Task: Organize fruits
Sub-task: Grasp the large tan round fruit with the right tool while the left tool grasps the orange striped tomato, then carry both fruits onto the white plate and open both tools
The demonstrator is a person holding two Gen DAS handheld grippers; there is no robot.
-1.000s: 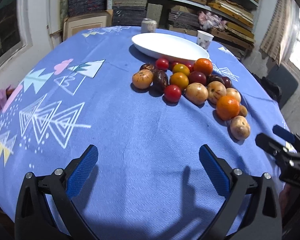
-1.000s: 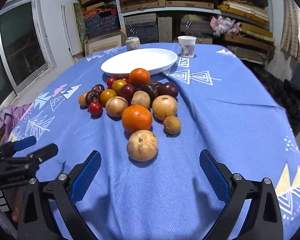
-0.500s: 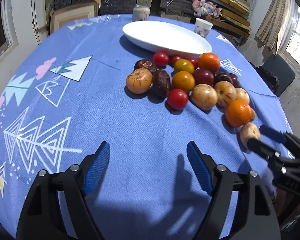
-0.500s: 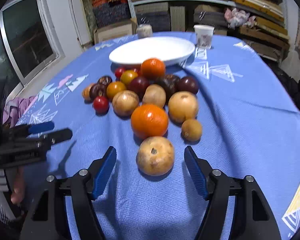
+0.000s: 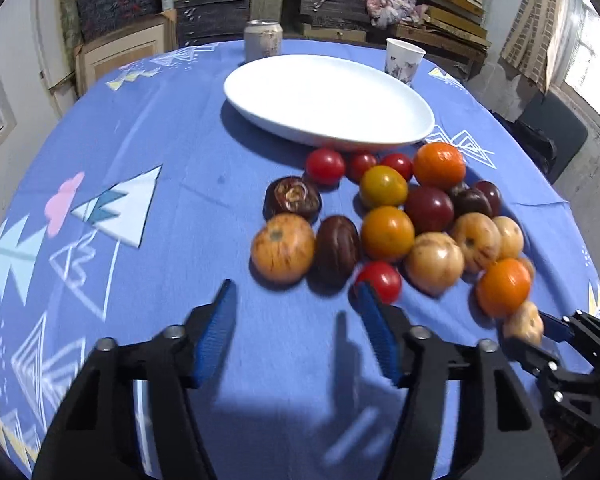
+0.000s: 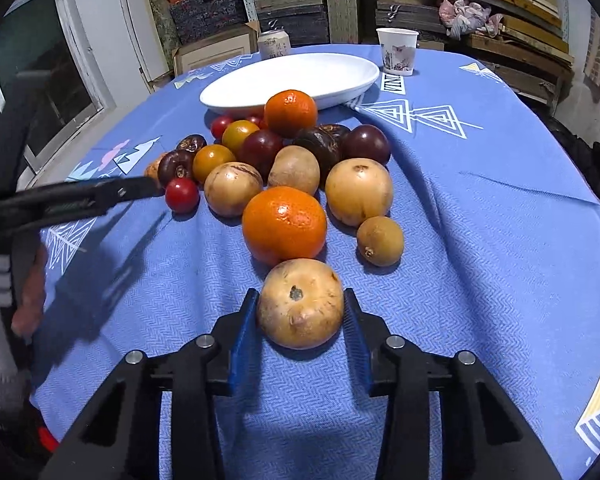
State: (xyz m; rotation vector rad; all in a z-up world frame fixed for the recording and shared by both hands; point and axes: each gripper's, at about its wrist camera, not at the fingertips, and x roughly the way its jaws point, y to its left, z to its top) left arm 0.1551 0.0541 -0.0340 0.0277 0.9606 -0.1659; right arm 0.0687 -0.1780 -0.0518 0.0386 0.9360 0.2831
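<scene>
A heap of several fruits, oranges, red tomatoes and dark and tan round ones, lies on the blue cloth in front of a white plate [image 5: 324, 96]. My left gripper [image 5: 295, 286] hovers just short of the heap, its jaws closing over bare cloth. A speckled orange fruit [image 5: 283, 248] and a red tomato [image 5: 380, 280] lie just beyond its tips. My right gripper [image 6: 300, 295] is closing on the nearest tan round fruit [image 6: 300, 304]; both blue pads touch its sides. That same grip shows in the left wrist view as the right gripper [image 5: 540, 340] at the heap's near right end.
A drink can [image 5: 262, 40] and a paper cup [image 5: 404, 60] stand behind the plate. Shelves of stacked boards fill the back wall, and a dark chair [image 5: 552, 136] stands at the right. The left gripper [image 6: 140, 188] crosses the right wrist view beside a red tomato [image 6: 182, 195].
The left gripper has moved up to the heap while its jaws narrowed. The right gripper has come forward around the tan fruit and its jaws have narrowed onto it.
</scene>
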